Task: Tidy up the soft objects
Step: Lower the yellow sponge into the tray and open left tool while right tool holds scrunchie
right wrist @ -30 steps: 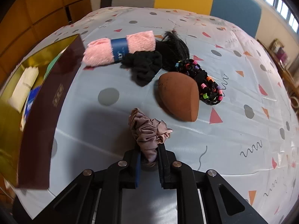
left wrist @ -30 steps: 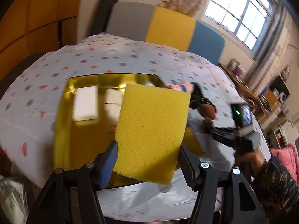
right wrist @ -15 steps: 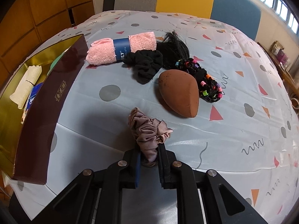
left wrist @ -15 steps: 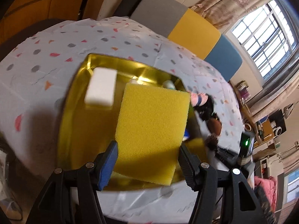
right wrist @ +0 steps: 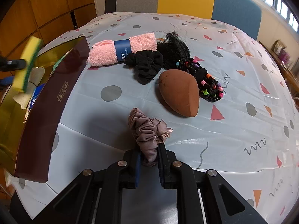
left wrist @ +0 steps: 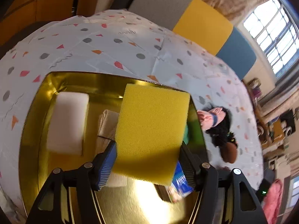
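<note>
My left gripper (left wrist: 147,146) carries a yellow sponge (left wrist: 151,127) with a green backing over the gold-lined box (left wrist: 33,112). Its jaws are opening, while both pads still touch the sponge's sides. In the right wrist view the same sponge (right wrist: 28,63) hangs above the box's far end. My right gripper (right wrist: 149,156) is shut on a mauve satin scrunchie (right wrist: 149,132) just above the tablecloth. Inside the box lie a white sponge (left wrist: 67,123), a cream cloth (left wrist: 105,125) and a blue packet (left wrist: 180,182).
On the cloth beyond the scrunchie lie a brown teardrop sponge (right wrist: 179,91), a black scrunchie (right wrist: 145,65), a rolled pink towel (right wrist: 121,50), a black hair piece (right wrist: 173,46) and beaded black hair ties (right wrist: 207,82). The box's maroon wall (right wrist: 46,108) stands at the left.
My left gripper has carried the yellow sponge farther over the box and lower, so the box's contents look larger. The right gripper and its scrunchie have stayed put.
</note>
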